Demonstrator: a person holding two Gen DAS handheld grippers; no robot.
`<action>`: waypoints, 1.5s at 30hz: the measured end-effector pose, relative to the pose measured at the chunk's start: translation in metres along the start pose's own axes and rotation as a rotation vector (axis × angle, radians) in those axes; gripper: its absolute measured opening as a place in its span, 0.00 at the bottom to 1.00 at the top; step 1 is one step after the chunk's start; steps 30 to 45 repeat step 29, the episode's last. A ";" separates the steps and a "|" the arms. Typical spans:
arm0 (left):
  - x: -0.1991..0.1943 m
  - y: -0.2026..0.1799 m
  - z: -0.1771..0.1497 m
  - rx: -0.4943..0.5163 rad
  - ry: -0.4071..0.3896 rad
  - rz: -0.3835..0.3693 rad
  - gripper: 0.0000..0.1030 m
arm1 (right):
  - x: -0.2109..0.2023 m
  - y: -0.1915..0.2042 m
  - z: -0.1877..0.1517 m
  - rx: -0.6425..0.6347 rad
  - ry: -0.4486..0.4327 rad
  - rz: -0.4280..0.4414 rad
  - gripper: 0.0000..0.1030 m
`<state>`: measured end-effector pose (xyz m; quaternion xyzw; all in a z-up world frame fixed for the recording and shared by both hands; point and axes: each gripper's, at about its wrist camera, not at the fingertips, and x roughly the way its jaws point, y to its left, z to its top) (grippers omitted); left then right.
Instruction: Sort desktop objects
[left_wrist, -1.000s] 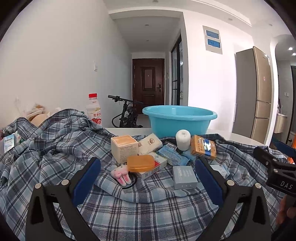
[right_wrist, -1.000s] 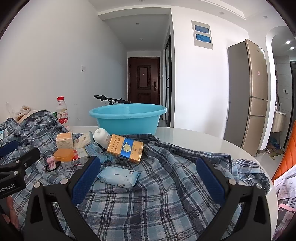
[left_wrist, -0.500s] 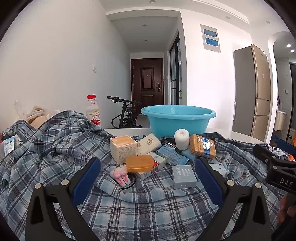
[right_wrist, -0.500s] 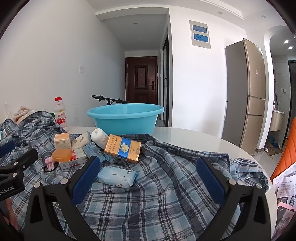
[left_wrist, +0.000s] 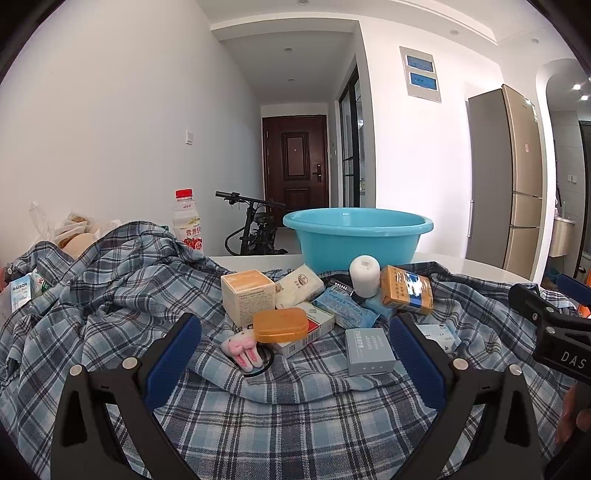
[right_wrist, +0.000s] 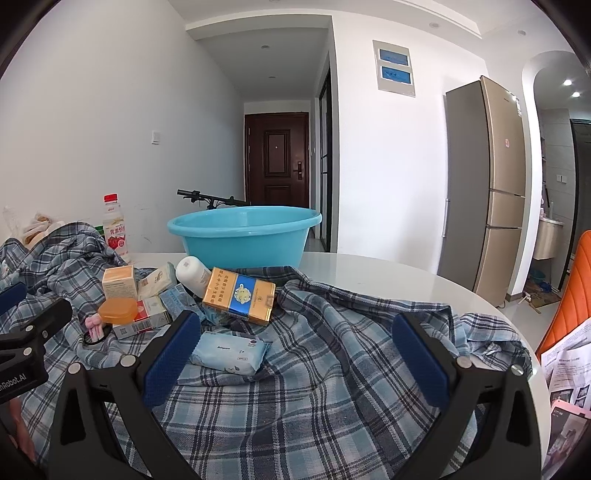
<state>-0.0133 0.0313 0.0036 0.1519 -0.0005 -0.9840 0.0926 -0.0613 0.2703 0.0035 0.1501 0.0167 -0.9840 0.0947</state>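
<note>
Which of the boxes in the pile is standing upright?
The cream cube-shaped carton with the orange top, left of the pile. The gold-and-blue box, grey box and red-and-white box lie flat or tilted.

Plain white walls all round, lit by recessed ceiling spotlights. At frame centre, a dark brown panelled door closing a narrow hallway. Right of it, a black-framed glass door. Far right, a tall champagne-gold refrigerator. Below centre, a black bicycle.
</note>
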 end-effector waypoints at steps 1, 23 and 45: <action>0.000 0.000 0.000 0.001 0.000 0.000 1.00 | 0.000 0.000 0.000 0.000 0.000 0.000 1.00; 0.000 0.000 -0.001 -0.004 -0.003 -0.003 1.00 | 0.000 0.001 0.000 0.000 0.000 0.000 1.00; 0.000 -0.001 -0.001 -0.004 -0.003 -0.003 1.00 | 0.000 0.001 0.000 0.000 0.000 0.000 1.00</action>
